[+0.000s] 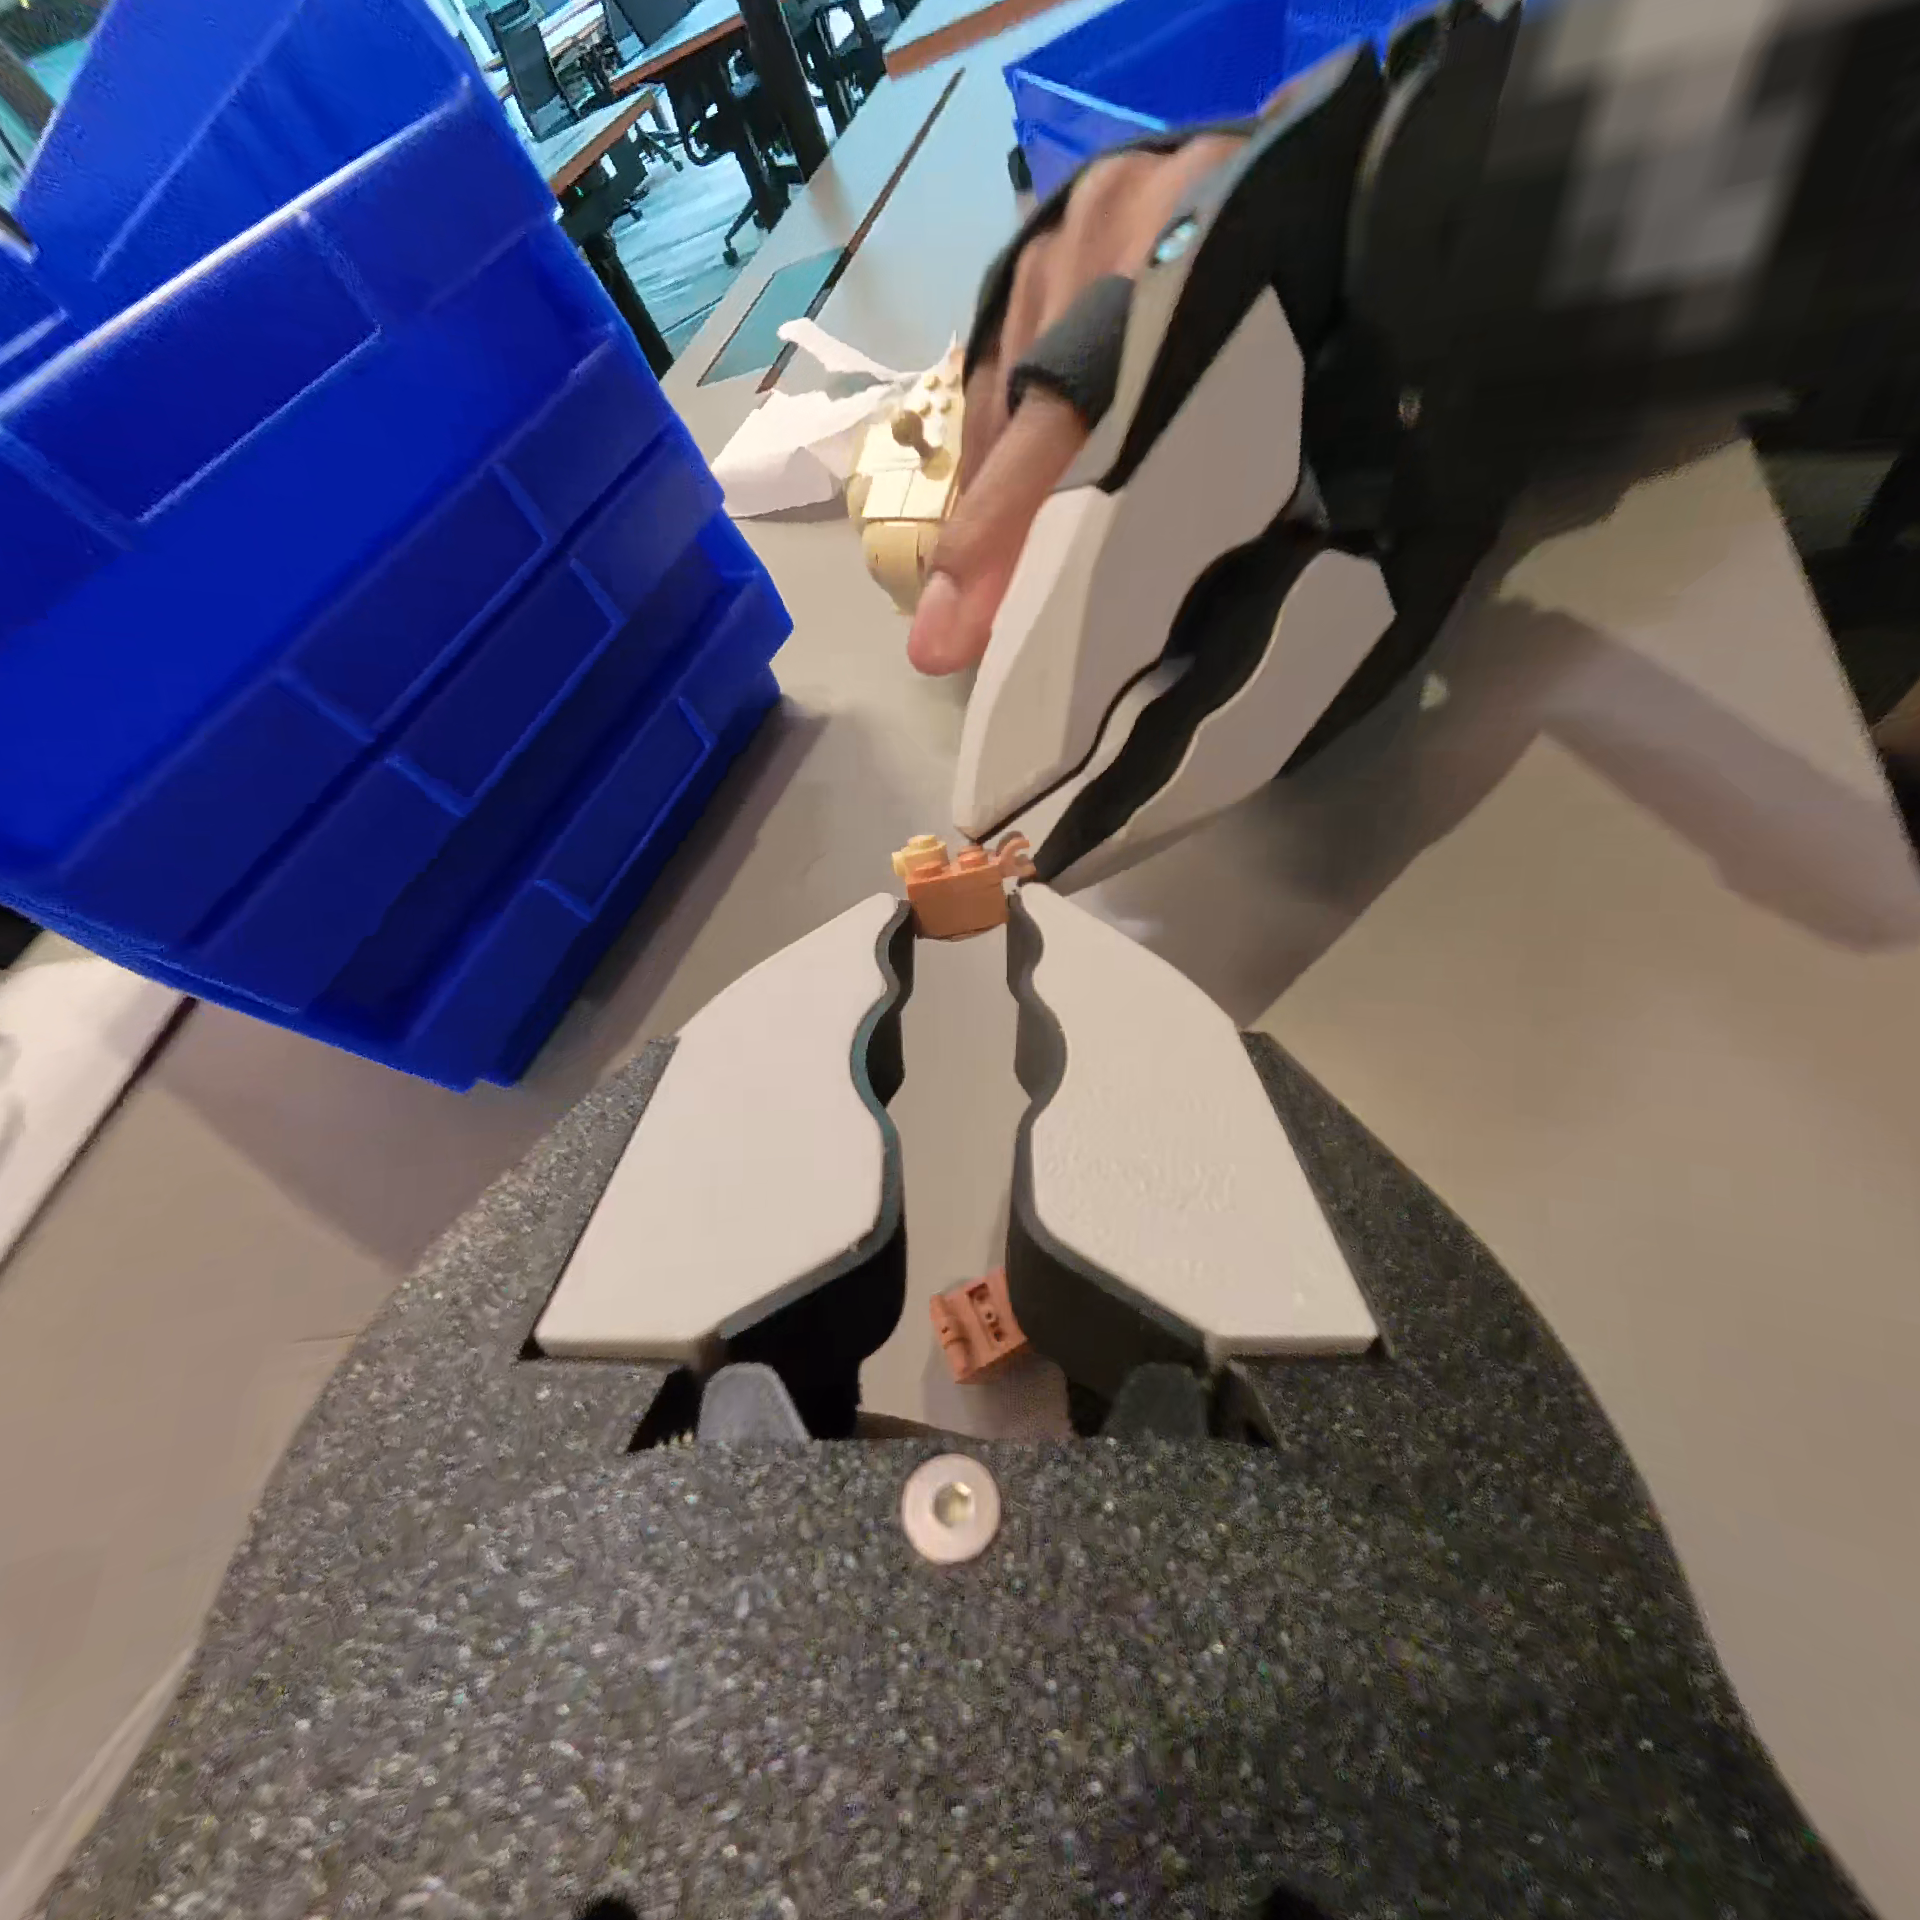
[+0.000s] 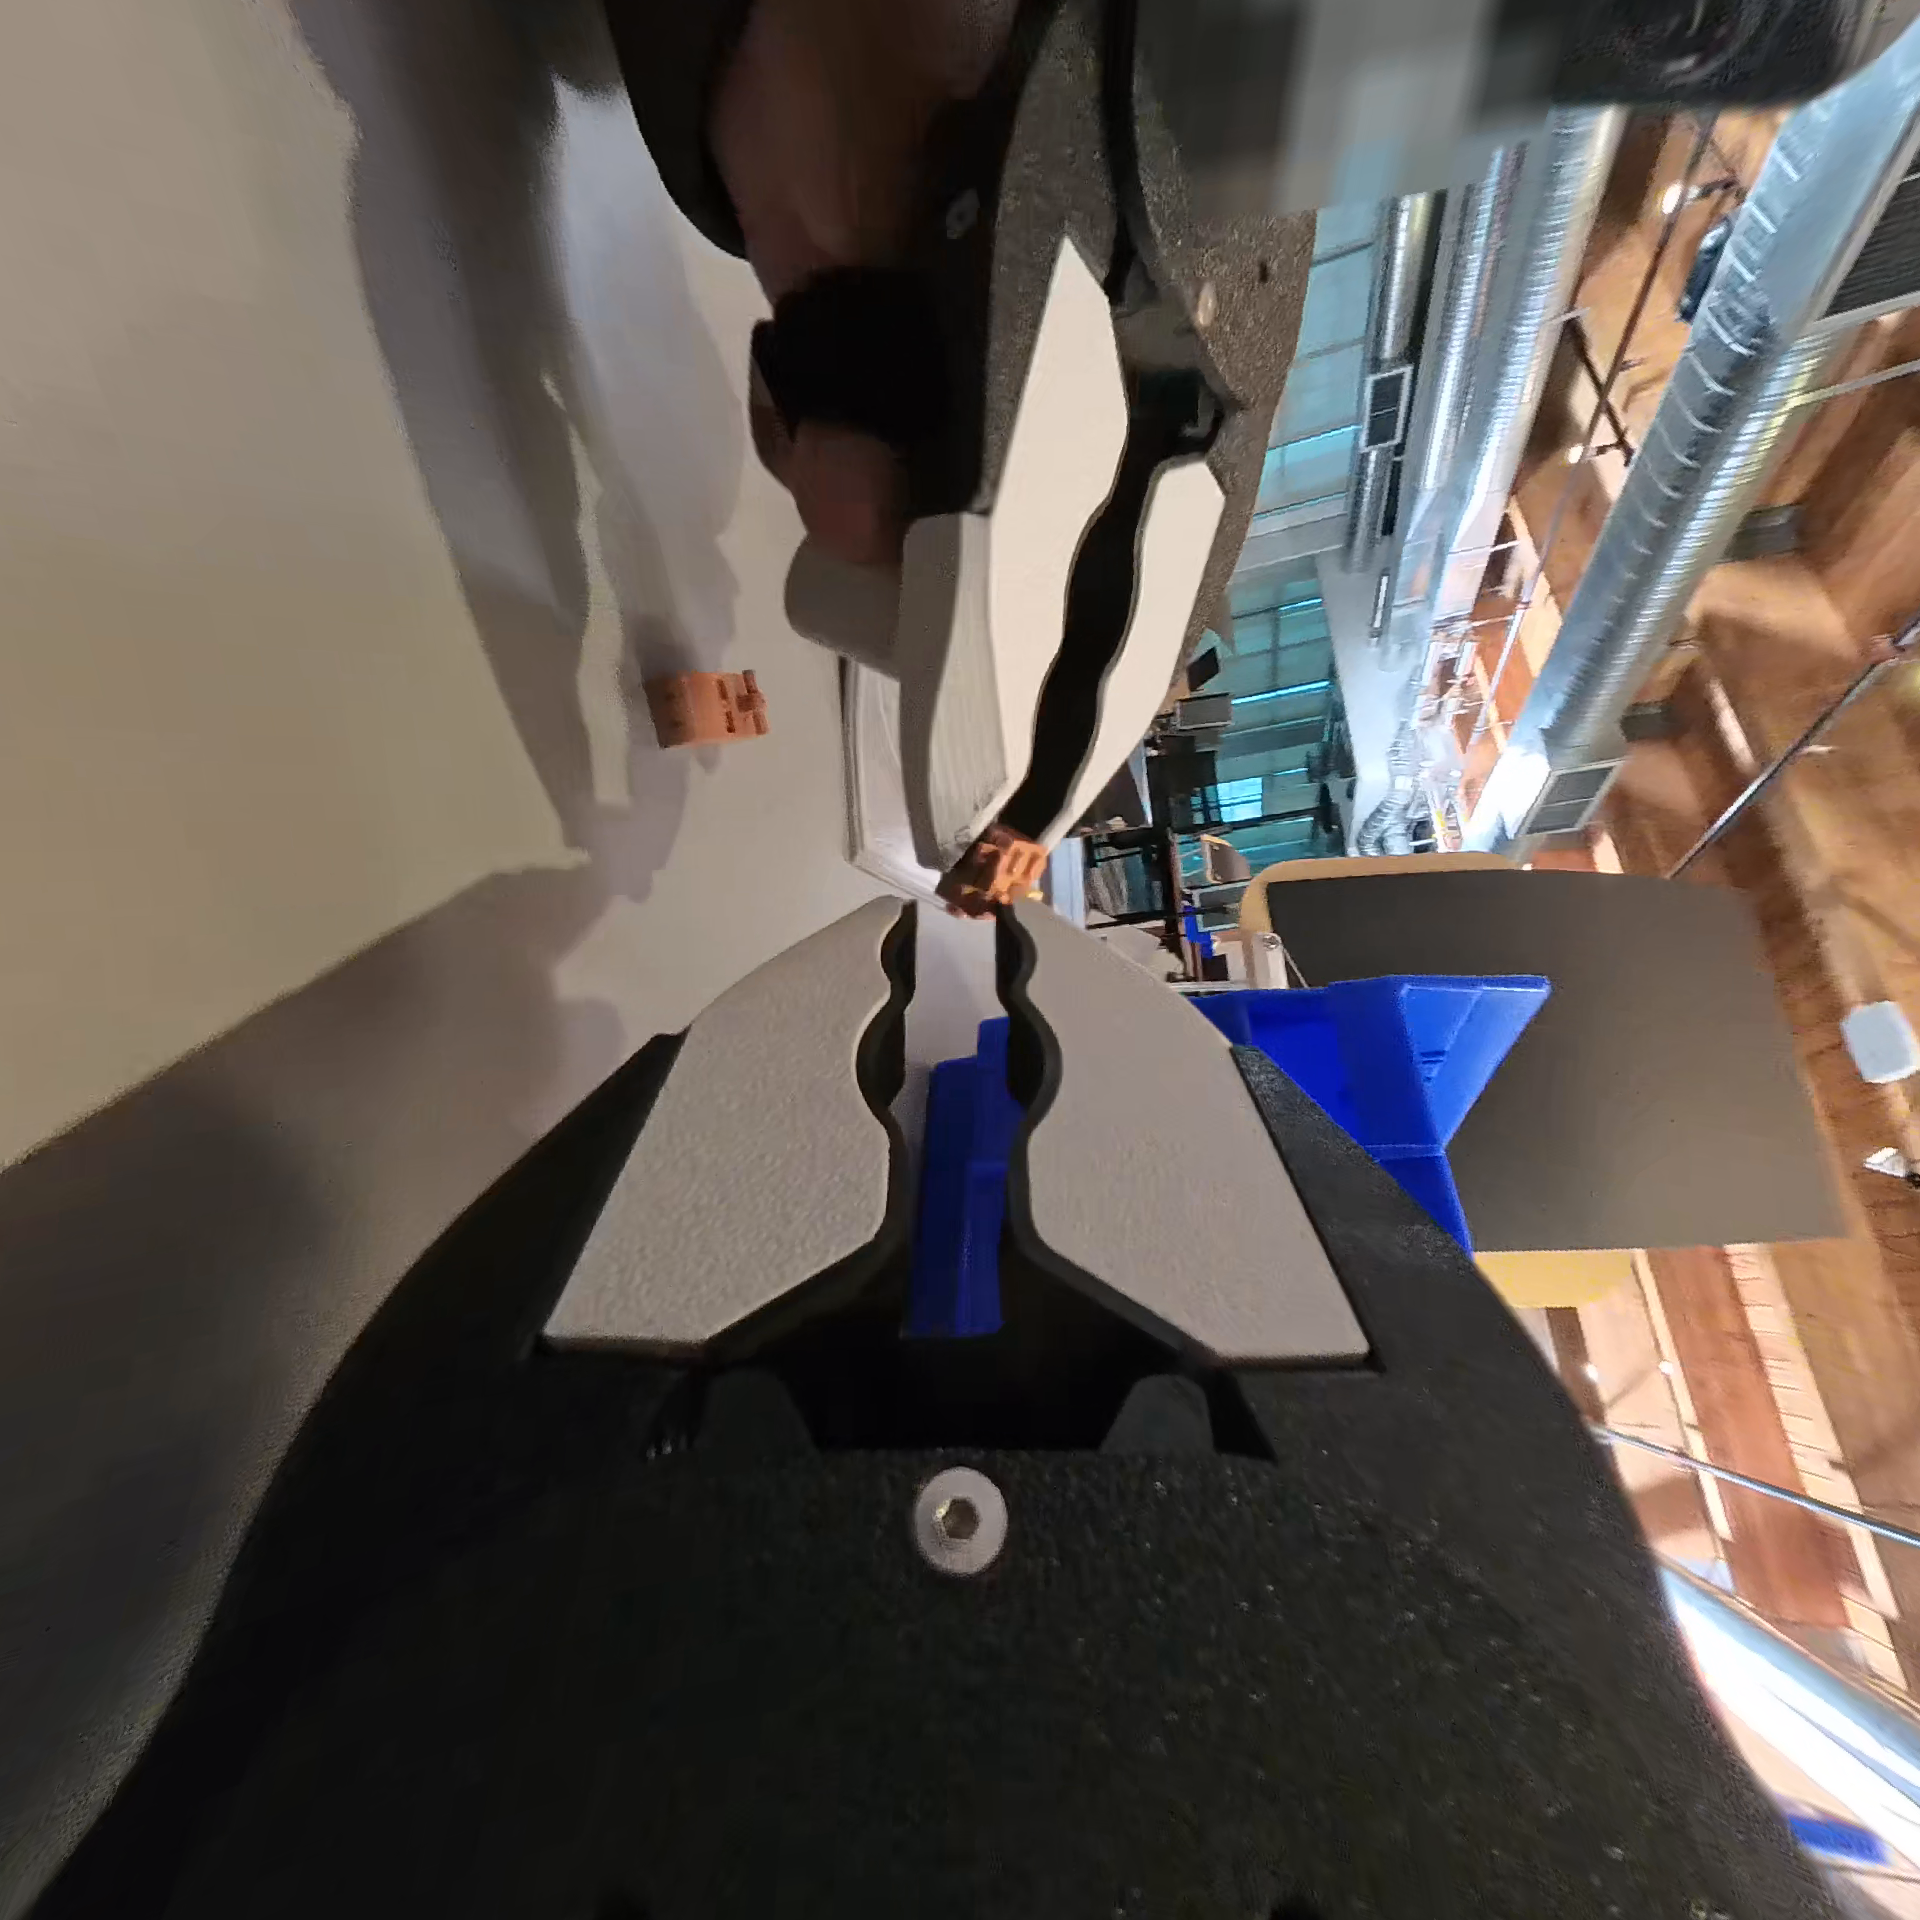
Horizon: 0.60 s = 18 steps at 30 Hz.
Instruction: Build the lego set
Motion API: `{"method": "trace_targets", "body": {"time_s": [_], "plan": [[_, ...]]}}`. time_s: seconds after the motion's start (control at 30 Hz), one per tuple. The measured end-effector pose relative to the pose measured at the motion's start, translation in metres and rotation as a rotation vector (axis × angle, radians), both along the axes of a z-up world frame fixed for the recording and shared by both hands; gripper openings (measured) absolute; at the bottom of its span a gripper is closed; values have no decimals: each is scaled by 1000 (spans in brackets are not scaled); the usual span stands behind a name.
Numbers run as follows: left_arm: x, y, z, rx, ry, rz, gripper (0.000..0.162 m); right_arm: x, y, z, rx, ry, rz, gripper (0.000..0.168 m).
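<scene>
A: Where is the orange brick assembly (image 1: 954, 896) found relative to the left gripper (image 1: 961, 914)?

B: It is pinched between the very tips of the left gripper's fingers, held above the grey table (image 1: 1507, 1091). A small tan round piece (image 1: 920, 854) is seated on its upper left corner.

A: And the right gripper (image 1: 1023, 847)?

B: In the left wrist view its tips are seen brought down onto the far right edge of the same assembly, with the jaws almost pressed together. In the right wrist view the assembly is seen just past that gripper's own tips; whether anything is actually clamped there cannot be told.

A: Are other pieces seen?

B: A second orange brick (image 1: 979, 1325) is seen lying loose on the table, below the left gripper. A tan lego build (image 1: 909, 488) is seen farther back beside crumpled white paper (image 1: 800, 436), well apart from both grippers. Stacked blue bins (image 1: 343, 623) are seen at the left.
</scene>
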State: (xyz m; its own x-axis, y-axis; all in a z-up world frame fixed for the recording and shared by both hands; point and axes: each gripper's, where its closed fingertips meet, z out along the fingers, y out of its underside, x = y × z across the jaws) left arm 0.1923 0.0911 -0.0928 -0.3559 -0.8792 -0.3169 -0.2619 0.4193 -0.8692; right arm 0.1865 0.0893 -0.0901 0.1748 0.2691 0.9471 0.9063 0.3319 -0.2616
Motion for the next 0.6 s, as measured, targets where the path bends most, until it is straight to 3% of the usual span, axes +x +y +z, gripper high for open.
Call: {"method": "trace_targets", "body": {"time_s": [0.2, 0.4, 0.6], "plan": [[0, -2, 2, -105, 7, 1, 17, -1, 2, 6, 92, -40, -20, 14], [2, 0, -2, -41, 15, 32, 17, 0, 5, 1, 107, -104, -57, 12], [1, -2, -7, 122, 4, 26, 17, 0, 1, -4, -1, -53, -37, 9]]}}
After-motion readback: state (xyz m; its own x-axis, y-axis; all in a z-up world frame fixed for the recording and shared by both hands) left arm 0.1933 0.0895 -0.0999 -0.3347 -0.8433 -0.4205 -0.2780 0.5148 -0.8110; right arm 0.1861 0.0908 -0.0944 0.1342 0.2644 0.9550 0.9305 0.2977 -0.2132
